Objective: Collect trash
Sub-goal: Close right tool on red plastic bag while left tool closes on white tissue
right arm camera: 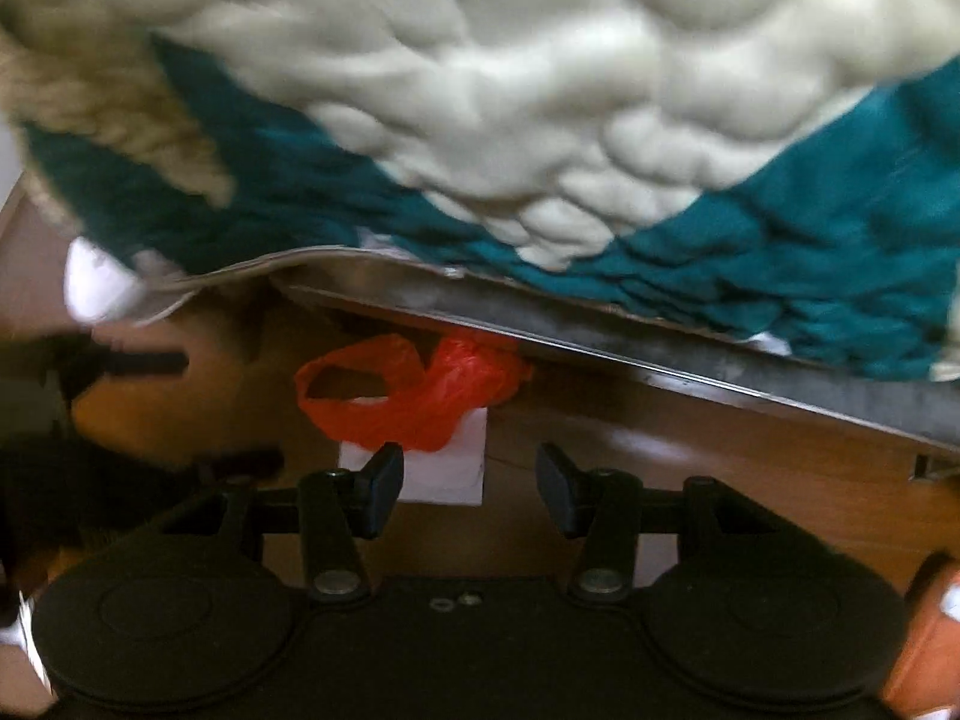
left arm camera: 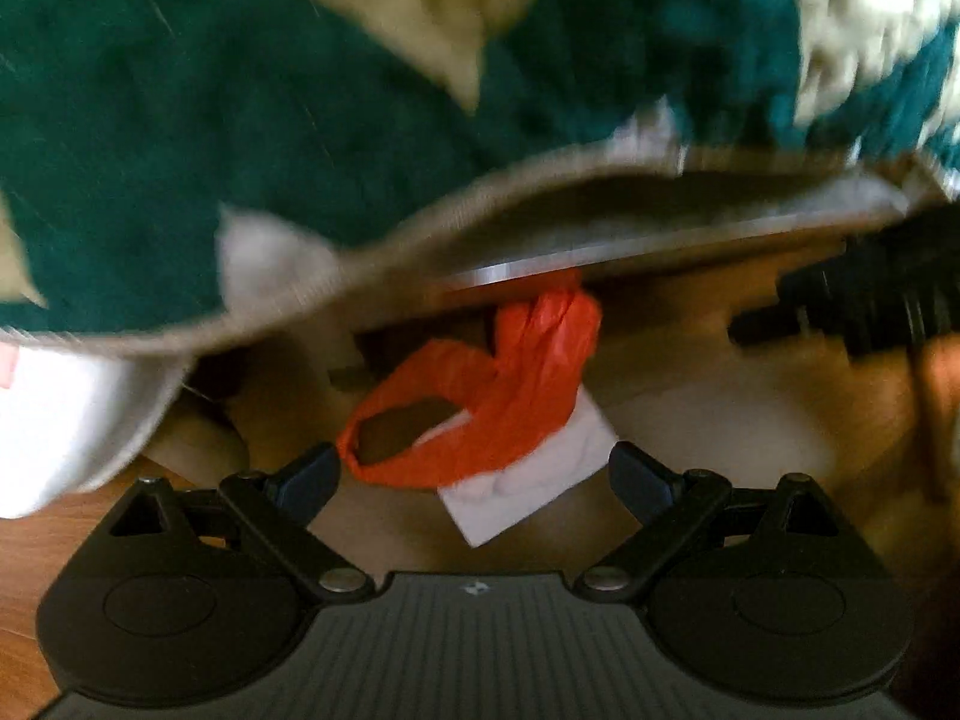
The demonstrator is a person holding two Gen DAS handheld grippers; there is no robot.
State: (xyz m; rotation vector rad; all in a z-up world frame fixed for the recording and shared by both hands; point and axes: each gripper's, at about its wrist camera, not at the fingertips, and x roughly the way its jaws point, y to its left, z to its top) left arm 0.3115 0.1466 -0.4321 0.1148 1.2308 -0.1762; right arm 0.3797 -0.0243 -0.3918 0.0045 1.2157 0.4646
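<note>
Where wood floor (left arm camera: 750, 420) shows, one red bag (left arm camera: 480, 396), one white paper (left arm camera: 540, 480)

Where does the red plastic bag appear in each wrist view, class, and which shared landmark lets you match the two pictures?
Left wrist view: the red plastic bag lies centre frame on the wooden floor, just ahead of the open fingers, partly over a white paper.
Right wrist view: the bag sits centre-left, ahead of the left finger.
Shared landmark: the white paper under the bag, below the teal-and-cream quilt's edge.
</note>
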